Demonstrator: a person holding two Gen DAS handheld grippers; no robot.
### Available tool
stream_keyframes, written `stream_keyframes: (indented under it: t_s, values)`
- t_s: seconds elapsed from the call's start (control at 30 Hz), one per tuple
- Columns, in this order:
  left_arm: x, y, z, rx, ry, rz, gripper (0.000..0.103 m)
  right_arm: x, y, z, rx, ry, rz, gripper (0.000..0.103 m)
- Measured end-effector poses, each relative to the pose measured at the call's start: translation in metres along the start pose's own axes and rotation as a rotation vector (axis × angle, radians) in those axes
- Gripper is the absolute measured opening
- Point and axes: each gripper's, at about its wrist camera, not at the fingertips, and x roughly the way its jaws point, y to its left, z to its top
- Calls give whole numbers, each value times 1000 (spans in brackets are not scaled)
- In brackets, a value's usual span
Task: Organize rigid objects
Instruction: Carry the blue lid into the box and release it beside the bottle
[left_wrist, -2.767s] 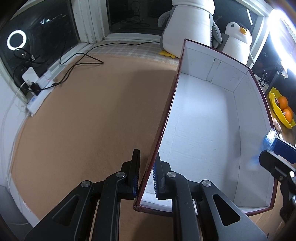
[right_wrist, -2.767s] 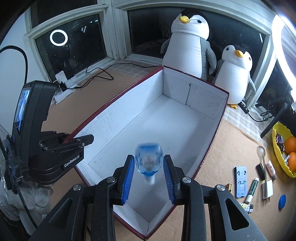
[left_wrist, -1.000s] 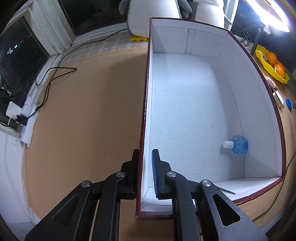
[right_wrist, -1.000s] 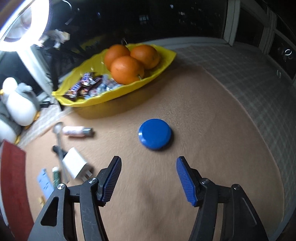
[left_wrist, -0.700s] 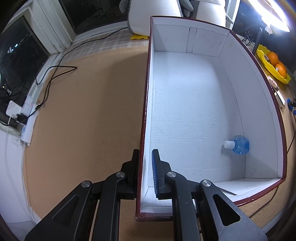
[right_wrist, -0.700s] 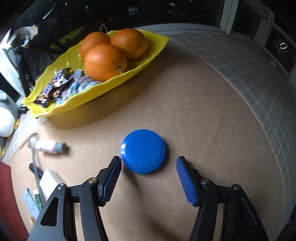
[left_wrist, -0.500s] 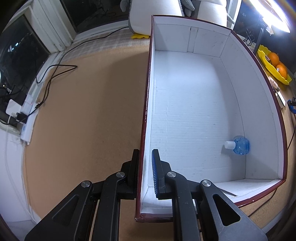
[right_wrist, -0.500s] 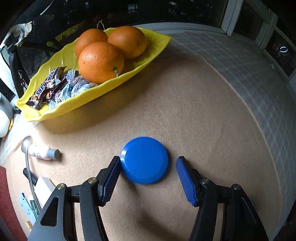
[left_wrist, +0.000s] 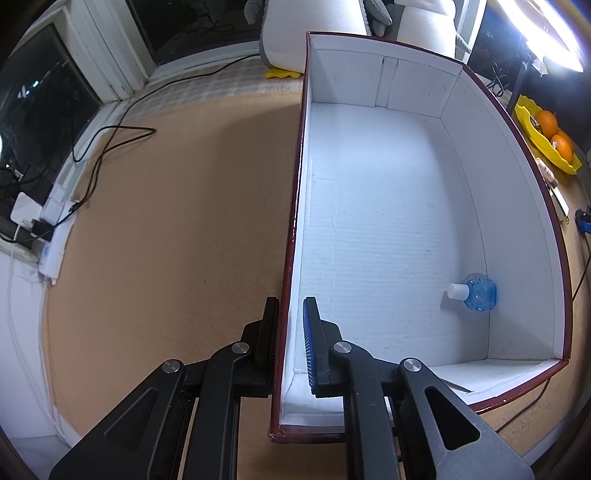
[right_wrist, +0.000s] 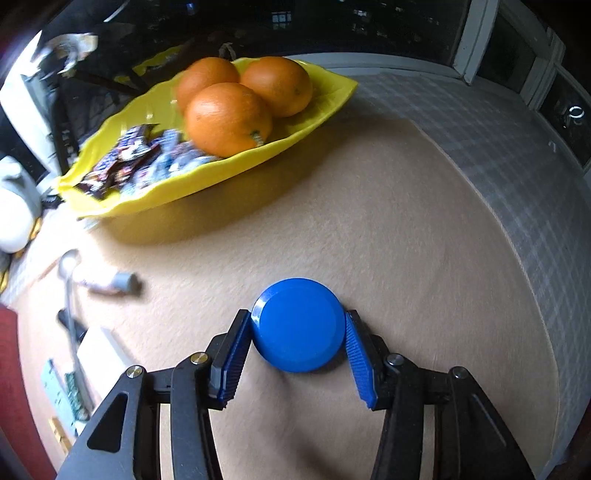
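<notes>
In the left wrist view my left gripper (left_wrist: 290, 321) is shut on the left wall of the white-lined, red-edged box (left_wrist: 295, 206), one finger outside and one inside. A small blue bottle (left_wrist: 478, 295) with a white cap lies on its side on the box floor, near the right corner. In the right wrist view a flat round blue disc (right_wrist: 297, 332) lies on the tan tabletop. My right gripper (right_wrist: 297, 315) straddles it, jaws closing. Both blue pads (right_wrist: 236, 350) touch the disc's rim, one on each side.
A yellow dish (right_wrist: 207, 184) with three oranges (right_wrist: 229, 118) and wrapped sweets stands just beyond the disc. Left of it lie a small tube (right_wrist: 110, 282), a spoon (right_wrist: 68, 266) and a white charger (right_wrist: 101, 354). Cables and a power strip (left_wrist: 51, 240) lie left of the box.
The right gripper dropped the bottle into the box, swung over to the blue disc, came down around it and narrowed its jaws onto the rim. The left gripper kept its hold.
</notes>
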Motion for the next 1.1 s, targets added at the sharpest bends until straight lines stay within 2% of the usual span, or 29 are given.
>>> stream_keyframes:
  t_s: [0.13,0.33,0.67,0.93,1.1]
  values:
    - [-1,0,0,-9,-7,0,11,-27,21,-15,-59,-34,39,46]
    - [1,2,0,-54,-27,-1,11,-76,61,-34,-158,-107,157,46]
    - [2,9,-3,-134,-55,-21,11,-158,169,-83,-445,-180,364,46]
    - [3,14,-5,-172,-74,-25,11,-196,244,-128,-634,-203,472,46]
    - [3,15,-6,-191,-85,-32,11,-203,284,-158,-733,-196,494,46]
